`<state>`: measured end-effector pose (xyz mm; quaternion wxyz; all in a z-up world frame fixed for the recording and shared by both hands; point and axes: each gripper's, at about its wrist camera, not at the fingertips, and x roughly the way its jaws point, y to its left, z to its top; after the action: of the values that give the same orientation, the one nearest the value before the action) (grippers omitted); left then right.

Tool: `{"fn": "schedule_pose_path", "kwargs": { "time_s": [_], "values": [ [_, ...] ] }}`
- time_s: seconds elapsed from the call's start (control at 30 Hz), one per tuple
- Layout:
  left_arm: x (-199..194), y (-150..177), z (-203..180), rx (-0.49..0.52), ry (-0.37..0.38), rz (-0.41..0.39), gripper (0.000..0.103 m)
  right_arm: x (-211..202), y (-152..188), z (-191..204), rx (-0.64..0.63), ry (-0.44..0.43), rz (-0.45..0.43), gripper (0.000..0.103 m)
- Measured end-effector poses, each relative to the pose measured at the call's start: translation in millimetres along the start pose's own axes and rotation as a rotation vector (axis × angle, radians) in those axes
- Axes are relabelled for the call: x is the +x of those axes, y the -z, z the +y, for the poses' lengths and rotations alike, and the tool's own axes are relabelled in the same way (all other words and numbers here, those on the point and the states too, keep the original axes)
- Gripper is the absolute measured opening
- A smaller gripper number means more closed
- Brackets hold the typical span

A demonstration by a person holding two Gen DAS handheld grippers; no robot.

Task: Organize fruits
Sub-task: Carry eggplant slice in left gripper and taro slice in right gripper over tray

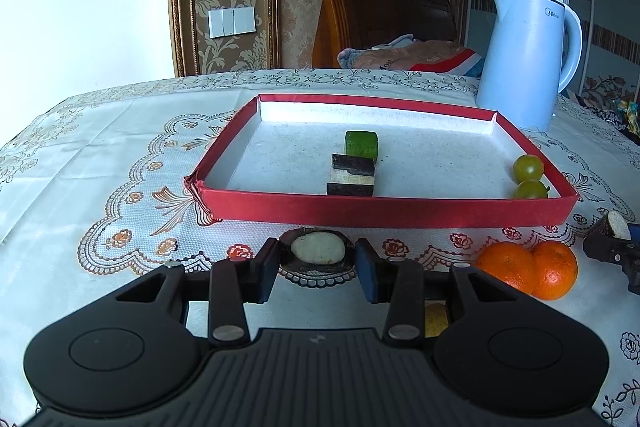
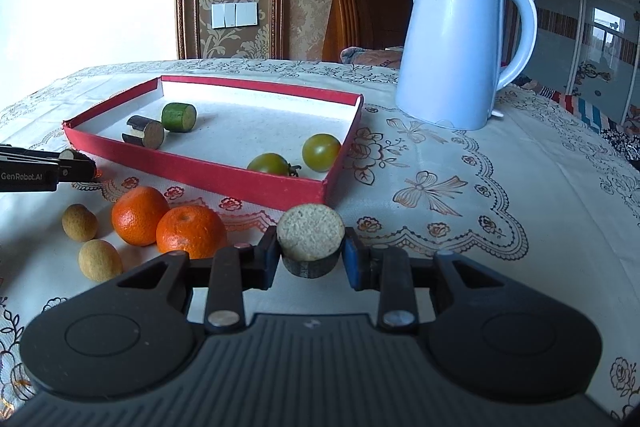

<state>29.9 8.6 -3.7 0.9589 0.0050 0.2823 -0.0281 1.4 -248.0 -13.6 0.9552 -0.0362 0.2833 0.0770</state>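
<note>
Right gripper (image 2: 311, 251) pinches a dark-skinned chunk (image 2: 310, 238), pale cut face toward the camera, pads pressed on its round sides. It's held off the cloth just short of the tray's near corner, likely so it can go over the rim. Left gripper (image 1: 317, 261) has its fingers on either side of a second chunk (image 1: 318, 247), pale face toward the camera. The left pad looks against it; there's a slight gap at the right pad, so I can't tell if it's clamped. From the right view that chunk sits low by the tray's front wall, resting or lifted unclear.

Red tray (image 2: 200, 171) is where sorted items go: another dark chunk (image 2: 145, 133) and a green chunk (image 2: 179, 117) lie touching or nearly so, mid-left, and two green tomatoes (image 2: 321, 152) sit close together at the right corner. Looks grouped by kind, so the held chunks probably belong beside the dark one.

Still on the tablecloth (image 2: 460, 195): two oranges (image 2: 140, 209) touching, two small tan fruits (image 2: 79, 222) just left of them. Kettle (image 2: 460, 43) stands behind the tray's right end, out of the path.

Task partly done; oranges and tan fruits not yet placed.
</note>
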Motion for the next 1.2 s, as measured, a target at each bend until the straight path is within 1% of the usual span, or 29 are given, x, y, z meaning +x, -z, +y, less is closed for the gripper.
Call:
{"fn": "schedule_pose_path", "kwargs": {
  "time_s": [0.3, 0.4, 0.53, 0.6, 0.73, 1.0, 1.1, 1.2],
  "values": [
    [-14, -4, 4, -0.033, 0.019, -0.082, 0.04, -2, -3, -2, 0.013, -0.003, -0.006, 0.03],
    [-16, -11, 7, -0.054, 0.034, -0.094, 0.04, -2, -9, -2, 0.016, -0.004, -0.016, 0.03],
    [-12, -22, 8, -0.059, 0.021, -0.104, 0.04, -1, -22, -1, 0.009, -0.004, -0.034, 0.03],
    [-9, -29, 8, -0.056, 0.014, -0.103, 0.04, 3, -29, 1, 0.005, -0.006, -0.038, 0.03],
    [4, -44, 10, -0.072, 0.024, -0.09, 0.04, 15, -43, 5, 0.006, -0.008, -0.043, 0.03],
    [35, -66, 8, -0.07, -0.022, -0.08, 0.04, 47, -73, 13, 0.029, -0.008, -0.04, 0.03],
    [47, -71, 8, -0.083, -0.03, -0.058, 0.04, 64, -84, 14, 0.058, -0.019, -0.017, 0.03],
    [54, -74, 9, -0.101, -0.021, -0.047, 0.04, 80, -93, 19, 0.066, -0.012, -0.004, 0.03]
  ]
}}
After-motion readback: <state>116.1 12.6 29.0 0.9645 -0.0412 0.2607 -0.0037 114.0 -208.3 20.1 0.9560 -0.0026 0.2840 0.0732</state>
